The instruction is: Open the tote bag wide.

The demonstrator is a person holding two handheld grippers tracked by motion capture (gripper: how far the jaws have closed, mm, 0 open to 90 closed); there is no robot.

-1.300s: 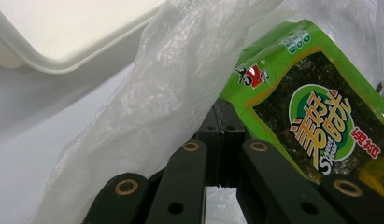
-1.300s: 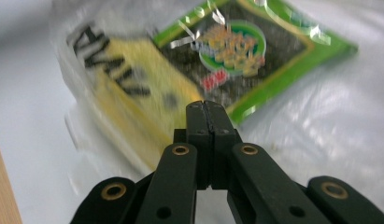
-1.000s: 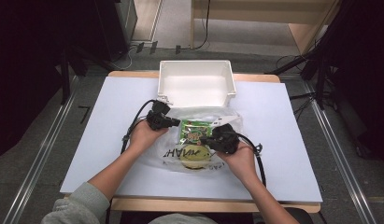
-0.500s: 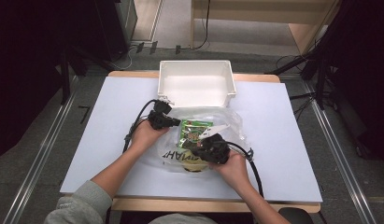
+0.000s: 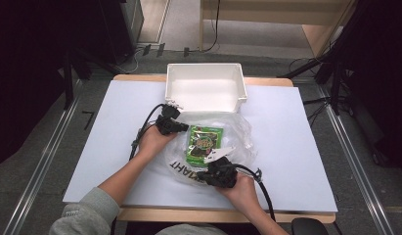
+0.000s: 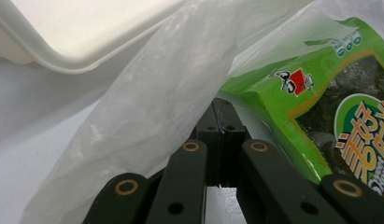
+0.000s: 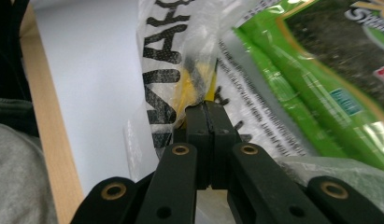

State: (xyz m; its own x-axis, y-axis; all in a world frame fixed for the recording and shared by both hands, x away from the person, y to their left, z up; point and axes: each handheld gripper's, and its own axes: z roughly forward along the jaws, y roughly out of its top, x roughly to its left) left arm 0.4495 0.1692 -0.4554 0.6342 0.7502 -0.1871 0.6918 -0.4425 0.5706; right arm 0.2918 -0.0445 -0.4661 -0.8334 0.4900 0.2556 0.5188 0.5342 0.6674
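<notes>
Bag (image 5: 237, 134) pinched between left claw (image 5: 185, 128) and right claw (image 5: 208, 174).

Even overhead light whitens the table (image 5: 296, 147) in the high view; the room's edges fall dark; glare shines off the plastic bag (image 6: 147, 102); close foreground jaws and the green packet (image 7: 320, 88) look soft, slightly blurred.

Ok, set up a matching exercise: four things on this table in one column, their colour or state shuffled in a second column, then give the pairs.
Things:
1. tub
2. snack packet
3. plastic bag
4. left claw

Descriptions:
A. green, inside the bag
B. shut on the bag's film
C. white, at the table's far edge
D. clear, with black lettering

Pairs: 1-C, 2-A, 3-D, 4-B
</notes>
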